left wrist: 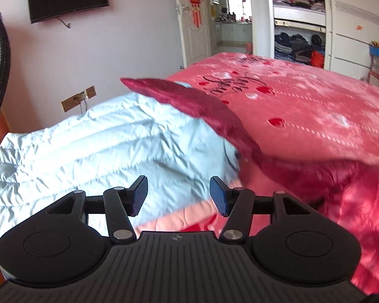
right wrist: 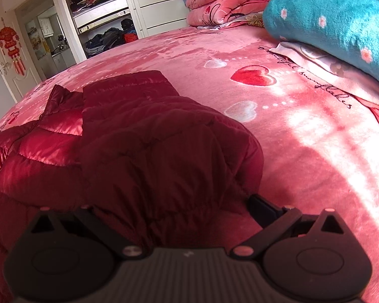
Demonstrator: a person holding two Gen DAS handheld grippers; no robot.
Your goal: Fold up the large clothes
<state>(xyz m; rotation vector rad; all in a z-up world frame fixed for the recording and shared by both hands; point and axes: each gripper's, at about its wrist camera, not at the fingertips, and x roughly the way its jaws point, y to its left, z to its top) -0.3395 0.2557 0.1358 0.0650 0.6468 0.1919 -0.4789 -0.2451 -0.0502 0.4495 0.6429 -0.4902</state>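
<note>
Left tool (left wrist: 178, 195): nearest the lens, spread, nothing between its pads.
Right tool (right wrist: 179, 207): jacket cloth bunched across it; gripping or not, I cannot tell.
Red jacket (right wrist: 128, 136): one, half-folded on the bed (right wrist: 278, 139), from 6 toward 10 o'clock.
Pale blue jacket (left wrist: 93, 146): one, at 9 o'clock, red cloth draped over it.
Risk: slippery quilted fabric may slide and spring the fold open; left tool may snag both jackets.
</note>
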